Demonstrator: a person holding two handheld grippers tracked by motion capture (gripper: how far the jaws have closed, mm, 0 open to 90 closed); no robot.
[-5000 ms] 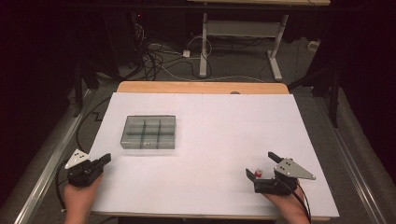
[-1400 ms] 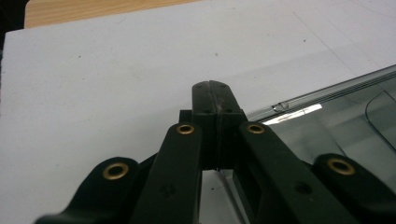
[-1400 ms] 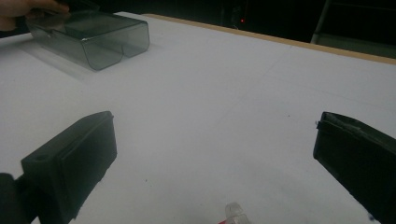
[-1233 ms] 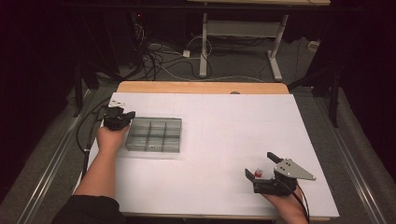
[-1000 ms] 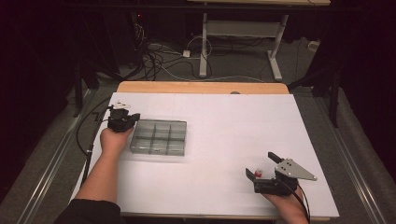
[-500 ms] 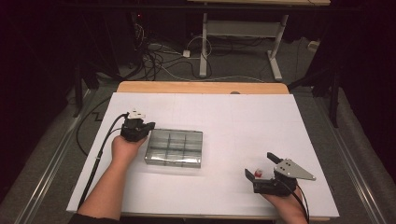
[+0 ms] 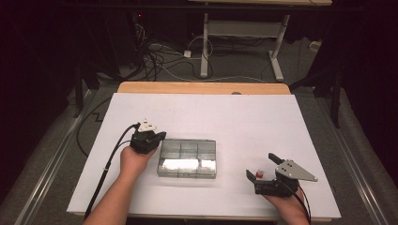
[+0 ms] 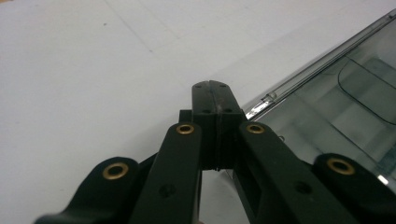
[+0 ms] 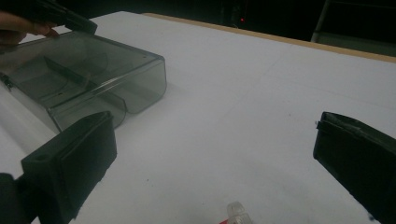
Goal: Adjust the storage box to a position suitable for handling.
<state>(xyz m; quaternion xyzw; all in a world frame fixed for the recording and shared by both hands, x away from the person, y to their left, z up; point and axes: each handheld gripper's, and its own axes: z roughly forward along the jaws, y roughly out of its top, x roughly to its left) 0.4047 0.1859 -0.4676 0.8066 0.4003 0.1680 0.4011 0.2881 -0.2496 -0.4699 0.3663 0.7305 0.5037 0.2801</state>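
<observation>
On the white counter (image 7: 234, 117), the left hand-held gripper (image 7: 159, 137), clenched tight, touches the clear compartment box (image 7: 187, 158); the right hand-held gripper (image 7: 263, 168) rests released, cables (image 7: 159, 61) littering the dark floor (image 7: 234, 65) beyond.

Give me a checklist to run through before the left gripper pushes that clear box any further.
1. Left gripper shut, jaws pressed together: ok.
2. Left gripper at the left end of the clear box; actual contact: cannot tell.
3. Box flat on the white table: ok.
4. Lid latched: cannot tell.
5. Right gripper open, apart from the box: ok.
6. Small red-and-clear item between the right gripper's jaws, off to the box's right: ok.
</observation>
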